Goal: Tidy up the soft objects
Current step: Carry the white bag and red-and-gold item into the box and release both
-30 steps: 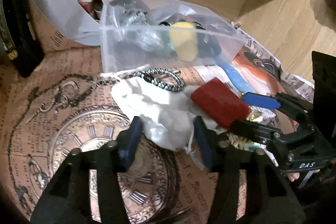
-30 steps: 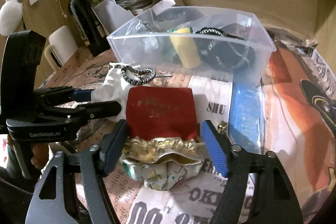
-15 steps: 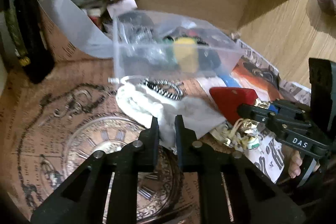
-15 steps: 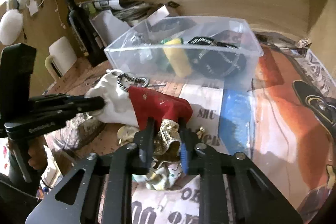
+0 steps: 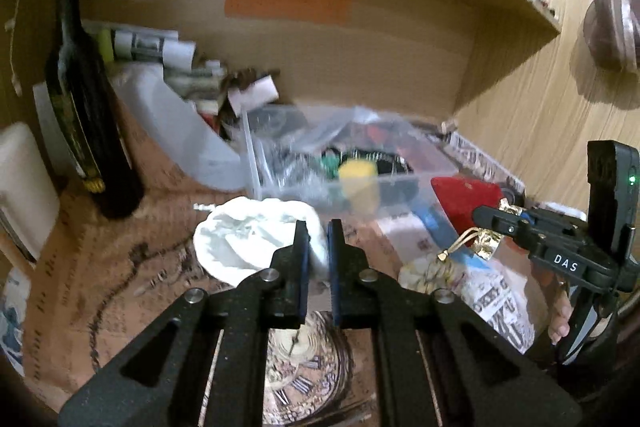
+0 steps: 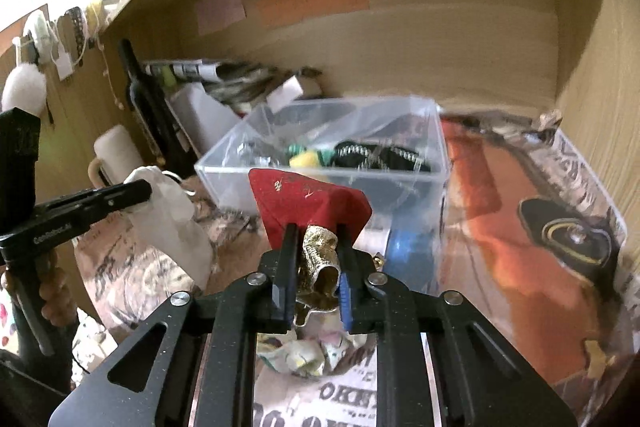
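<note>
Between my right claw (image 6: 313,273) jaws: the gold neck of a red drawstring pouch (image 6: 310,203), pinched tight and lifted off the table (image 6: 500,195). Left claw (image 5: 318,259): clamped on a fold of a white cloth bag (image 5: 248,241), also raised. Both look light, limp and likely to sag or swing; the gathered neck or a bunched fold seems the surest hold. Just beyond: a clear plastic bin (image 6: 400,183) holding a yellow item and dark cords. Far left, a dark bottle (image 5: 86,115).
</note>
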A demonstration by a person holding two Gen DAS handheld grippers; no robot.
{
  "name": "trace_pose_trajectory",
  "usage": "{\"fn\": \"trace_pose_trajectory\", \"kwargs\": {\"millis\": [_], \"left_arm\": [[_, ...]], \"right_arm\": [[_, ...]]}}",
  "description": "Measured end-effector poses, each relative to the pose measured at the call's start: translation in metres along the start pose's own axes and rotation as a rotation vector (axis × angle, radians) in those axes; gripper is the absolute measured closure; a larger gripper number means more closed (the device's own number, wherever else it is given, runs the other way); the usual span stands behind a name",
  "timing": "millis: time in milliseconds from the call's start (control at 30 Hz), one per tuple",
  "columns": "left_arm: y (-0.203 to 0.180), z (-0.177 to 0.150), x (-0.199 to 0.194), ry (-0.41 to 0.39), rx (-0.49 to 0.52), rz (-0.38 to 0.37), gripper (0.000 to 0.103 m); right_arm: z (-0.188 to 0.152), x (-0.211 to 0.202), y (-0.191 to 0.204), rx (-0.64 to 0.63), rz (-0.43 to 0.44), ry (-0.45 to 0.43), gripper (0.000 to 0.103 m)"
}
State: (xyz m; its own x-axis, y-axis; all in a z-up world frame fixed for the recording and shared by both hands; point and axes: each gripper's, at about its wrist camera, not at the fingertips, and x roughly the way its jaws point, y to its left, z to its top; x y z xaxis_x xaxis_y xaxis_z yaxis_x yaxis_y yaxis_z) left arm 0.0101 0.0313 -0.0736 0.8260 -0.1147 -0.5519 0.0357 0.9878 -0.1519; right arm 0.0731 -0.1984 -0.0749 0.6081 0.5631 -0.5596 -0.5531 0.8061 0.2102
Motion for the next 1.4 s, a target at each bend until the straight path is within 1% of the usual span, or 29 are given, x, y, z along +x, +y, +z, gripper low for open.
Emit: {"fn": "trace_pose_trajectory", "kwargs": {"millis": [200,367,500,667,833,1033,1267,1400], "left_arm": [[-0.008,0.026,-0.01,-0.089,0.033,0.009,0.096],[-0.018,0.051,-0.009,-0.159,0.078,0.031,0.095],[-0.024,0.07,0.001,-0.183,0.097,0.033,0.095],[-0.029,0.09,0.02,-0.196,0.116,0.058,0.095],[-0.029,0.106,0.046,-0.185,0.115,0.069,0.095],[-0.024,0.119,0.09,-0.139,0.105,0.084,0.095],[-0.021,0.123,0.135,-0.071,0.088,0.061,0.095],[-0.024,0.118,0.151,-0.042,0.096,0.06,0.095]], "right_arm": [[0.015,-0.007,-0.001,-0.006,-0.013,-0.057,0.088],[0.031,-0.011,0.0,-0.027,-0.033,-0.105,0.088],[0.045,-0.01,-0.002,-0.041,-0.054,-0.136,0.088],[0.06,0.0,-0.005,-0.058,-0.082,-0.149,0.088],[0.074,0.013,-0.01,-0.063,-0.107,-0.149,0.088],[0.088,0.034,-0.017,-0.063,-0.133,-0.13,0.088],[0.092,0.069,-0.02,-0.086,-0.174,-0.048,0.088],[0.088,0.088,-0.027,-0.083,-0.19,0.006,0.088]]}}
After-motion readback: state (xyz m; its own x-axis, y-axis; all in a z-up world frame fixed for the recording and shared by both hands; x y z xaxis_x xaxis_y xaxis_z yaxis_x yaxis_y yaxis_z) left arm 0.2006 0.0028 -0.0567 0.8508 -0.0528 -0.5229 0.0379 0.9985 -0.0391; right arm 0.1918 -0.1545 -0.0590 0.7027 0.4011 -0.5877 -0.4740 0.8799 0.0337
